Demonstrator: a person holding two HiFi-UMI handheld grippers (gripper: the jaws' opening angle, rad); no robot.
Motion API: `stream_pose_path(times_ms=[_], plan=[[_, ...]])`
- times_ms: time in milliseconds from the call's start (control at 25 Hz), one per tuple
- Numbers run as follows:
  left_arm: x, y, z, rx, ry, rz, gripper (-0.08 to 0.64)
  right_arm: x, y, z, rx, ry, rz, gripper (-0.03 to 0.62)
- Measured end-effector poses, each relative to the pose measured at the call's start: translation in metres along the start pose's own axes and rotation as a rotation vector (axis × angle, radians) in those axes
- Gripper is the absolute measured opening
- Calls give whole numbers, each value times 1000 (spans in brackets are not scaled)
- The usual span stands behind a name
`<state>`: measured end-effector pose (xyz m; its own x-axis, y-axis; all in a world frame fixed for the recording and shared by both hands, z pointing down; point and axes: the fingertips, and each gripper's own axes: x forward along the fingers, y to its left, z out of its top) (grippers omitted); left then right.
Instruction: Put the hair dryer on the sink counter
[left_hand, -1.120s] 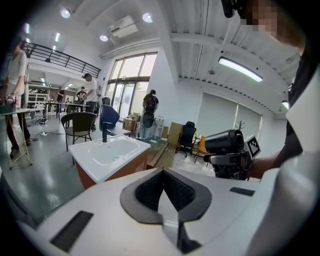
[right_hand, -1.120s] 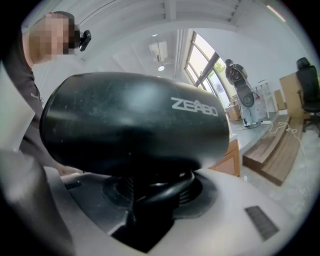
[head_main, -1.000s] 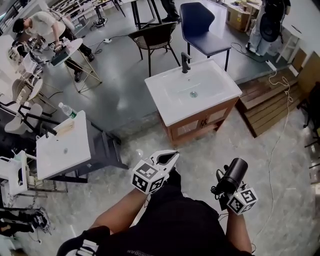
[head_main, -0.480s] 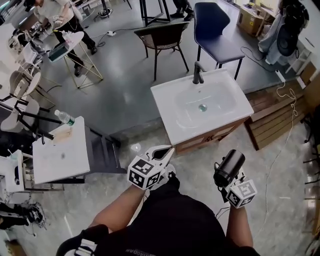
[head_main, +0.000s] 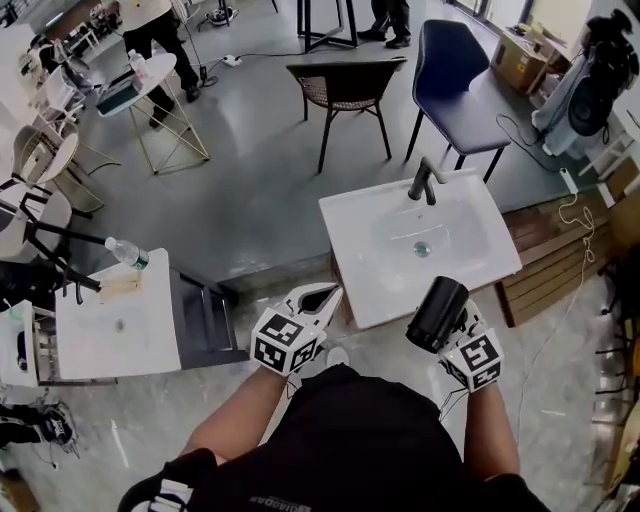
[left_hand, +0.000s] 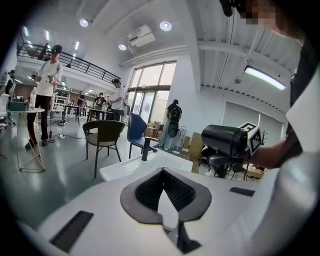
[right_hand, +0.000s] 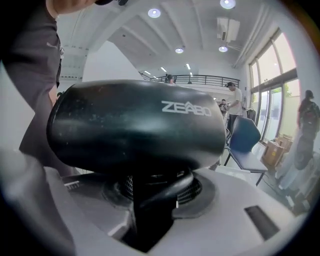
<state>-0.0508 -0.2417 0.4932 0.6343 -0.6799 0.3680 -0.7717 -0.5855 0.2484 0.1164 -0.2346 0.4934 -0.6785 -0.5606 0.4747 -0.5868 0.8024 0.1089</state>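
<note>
The black hair dryer (head_main: 437, 313) stands barrel-up in my right gripper (head_main: 455, 335), just at the front edge of the white sink counter (head_main: 365, 270). In the right gripper view the barrel (right_hand: 140, 127) fills the frame, and its handle (right_hand: 150, 210) and cord sit between the jaws of the right gripper (right_hand: 152, 200). A dark faucet (head_main: 425, 180) rises at the counter's back. My left gripper (head_main: 318, 298) hovers by the counter's front left corner, shut and empty. In its own view the left gripper (left_hand: 162, 172) points at the counter (left_hand: 135, 167) with the dryer (left_hand: 225, 141) at the right.
A brown chair (head_main: 345, 85) and a blue chair (head_main: 460, 80) stand behind the sink. A second white sink unit (head_main: 115, 320) with a water bottle (head_main: 125, 252) is at the left. Wooden pallets (head_main: 560, 250) lie to the right. People stand at the far tables.
The sink counter has come much closer in the head view. The right gripper with the dryer has risen to the counter's front edge. The left gripper stays shut.
</note>
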Motion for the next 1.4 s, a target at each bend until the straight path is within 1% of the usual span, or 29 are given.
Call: stream_pose_path(times_ms=[160,280,400,520,680,800,960,1040,1200,1280,1400], plan=[[2,36,5,-28,-15,29,0,38,-12,12,-38,35,24,155],[2,51,6,-50,-24,39,0,61,-19,16,-63,65,47,155],[3,63,4,-62,-25,61,0,80,-29,19,-109,99,71,155],[0,78,-2,-93,-27,99,0,101,-32,19,-188,141,105,155],[-5,90,-5,-114,-43,149,0,131,-35,17,-347,205,168,155],[-9,99,-7,-132,-60,206,0,151,-40,18,-462,248,208,155],[-13,101,-12,-181,-72,294,0,180,-43,24,-575,252,298,155],[-12,100,-13,-198,-76,339,0,196,-49,28,-618,248,336,155],[-13,101,-10,-231,-93,442,0,227,-62,34,-674,253,405,155],[-16,101,-8,-231,-94,493,0,245,-67,33,-714,274,435,155],[-20,99,-7,-227,-85,553,0,276,-76,21,-765,334,469,156]])
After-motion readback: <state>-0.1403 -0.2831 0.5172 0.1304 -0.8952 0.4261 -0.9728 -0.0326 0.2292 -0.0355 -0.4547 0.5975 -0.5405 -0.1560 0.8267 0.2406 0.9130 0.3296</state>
